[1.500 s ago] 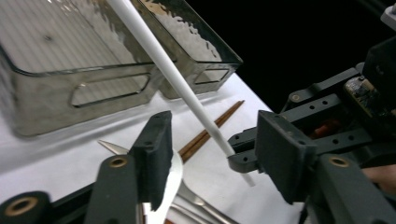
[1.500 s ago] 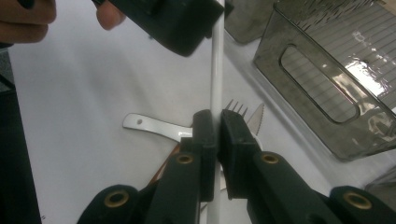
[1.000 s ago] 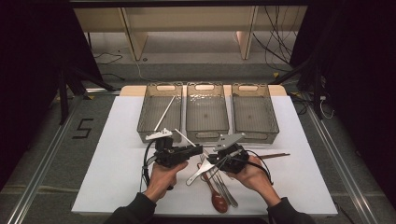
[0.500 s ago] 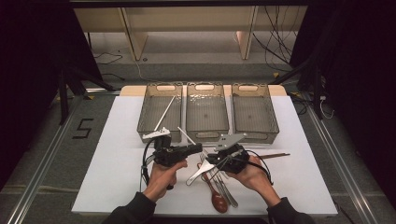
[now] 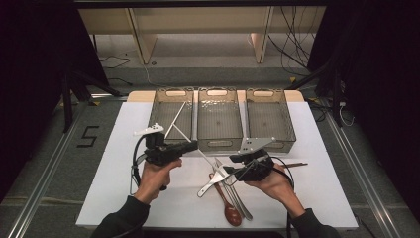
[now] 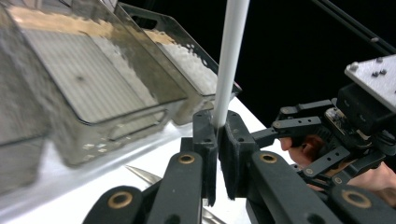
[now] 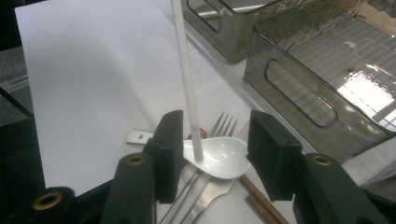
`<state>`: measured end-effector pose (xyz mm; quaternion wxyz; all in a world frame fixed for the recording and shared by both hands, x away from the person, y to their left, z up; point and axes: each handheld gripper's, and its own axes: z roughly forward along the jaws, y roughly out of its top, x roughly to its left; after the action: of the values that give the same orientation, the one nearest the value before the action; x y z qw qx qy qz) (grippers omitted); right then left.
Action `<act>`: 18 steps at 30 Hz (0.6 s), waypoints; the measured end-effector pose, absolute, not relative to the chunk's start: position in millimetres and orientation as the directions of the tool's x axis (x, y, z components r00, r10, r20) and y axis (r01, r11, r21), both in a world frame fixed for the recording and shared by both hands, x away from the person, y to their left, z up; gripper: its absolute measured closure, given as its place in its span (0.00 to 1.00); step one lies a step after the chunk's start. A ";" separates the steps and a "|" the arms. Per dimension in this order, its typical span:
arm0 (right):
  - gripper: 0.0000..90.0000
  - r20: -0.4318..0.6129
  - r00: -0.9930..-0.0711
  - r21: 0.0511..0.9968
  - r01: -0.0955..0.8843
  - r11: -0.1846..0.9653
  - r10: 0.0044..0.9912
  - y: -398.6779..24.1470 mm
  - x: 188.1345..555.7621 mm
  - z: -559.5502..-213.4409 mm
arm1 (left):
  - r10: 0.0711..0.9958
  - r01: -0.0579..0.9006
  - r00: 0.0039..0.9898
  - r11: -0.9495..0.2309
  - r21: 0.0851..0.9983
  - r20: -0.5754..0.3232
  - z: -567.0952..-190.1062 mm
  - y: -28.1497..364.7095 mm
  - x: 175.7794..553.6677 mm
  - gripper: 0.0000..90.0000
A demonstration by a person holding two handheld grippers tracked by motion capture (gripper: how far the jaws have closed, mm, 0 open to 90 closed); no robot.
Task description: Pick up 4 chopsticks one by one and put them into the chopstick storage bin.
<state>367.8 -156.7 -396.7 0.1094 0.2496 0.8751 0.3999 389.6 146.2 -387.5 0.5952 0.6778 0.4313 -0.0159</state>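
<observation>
Floor mark "5" [image 5: 88, 136] left of desk [image 5: 109, 163]. 3 bins [image 5: 220, 121]. Left gripper [image 6: 217, 135] jaws clenched on white spoon [image 7: 219, 156] handle; bowl sits between right gripper [image 7: 215, 154] jaws, just opened, not touching. Forks [image 7: 224, 123], brown spoon [image 5: 230, 210] beneath, in front of middle bin.

Three smoky clear bins stand side by side at the far edge of the white counter [image 5: 99, 163], left bin [image 5: 163, 101] holding a white stick [image 5: 176, 119], middle bin [image 5: 220, 119] and right bin [image 5: 270, 116], with a fork [image 5: 210, 183], a brown spoon [image 5: 230, 210] and chopsticks [image 5: 294, 164] nearer.
</observation>
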 end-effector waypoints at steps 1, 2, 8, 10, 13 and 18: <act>0.59 0.013 -0.849 0.757 0.353 0.550 0.528 -158.3 368.1 -396.6 | 0.573 0.600 0.625 0.082 0.796 -0.530 -384.6 151.2 391.8 0.94; 0.57 0.015 -0.844 0.755 0.361 0.547 0.537 -159.6 368.3 -396.6 | 0.580 0.603 0.619 0.083 0.794 -0.530 -381.4 155.9 394.4 0.94; 0.51 0.020 -0.826 0.746 0.387 0.542 0.563 -166.7 369.2 -399.8 | 0.627 0.597 0.588 0.090 0.797 -0.511 -362.2 184.0 410.8 0.94; 0.49 0.020 -0.822 0.750 0.388 0.536 0.569 -168.9 369.1 -400.2 | 0.643 0.591 0.583 0.086 0.802 -0.497 -356.0 191.3 416.1 0.94; 0.47 0.019 -0.814 0.754 0.393 0.527 0.581 -173.2 369.2 -400.2 | 0.667 0.588 0.567 0.083 0.805 -0.483 -348.5 201.4 424.1 0.94; 0.44 0.021 -0.803 0.754 0.403 0.518 0.595 -180.3 368.7 -402.7 | 0.701 0.581 0.543 0.086 0.810 -0.463 -337.4 214.5 436.0 0.94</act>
<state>368.7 -180.3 -402.7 0.1211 0.2894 0.8627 0.3965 436.0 214.5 -337.4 0.5631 0.6740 0.4752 0.0533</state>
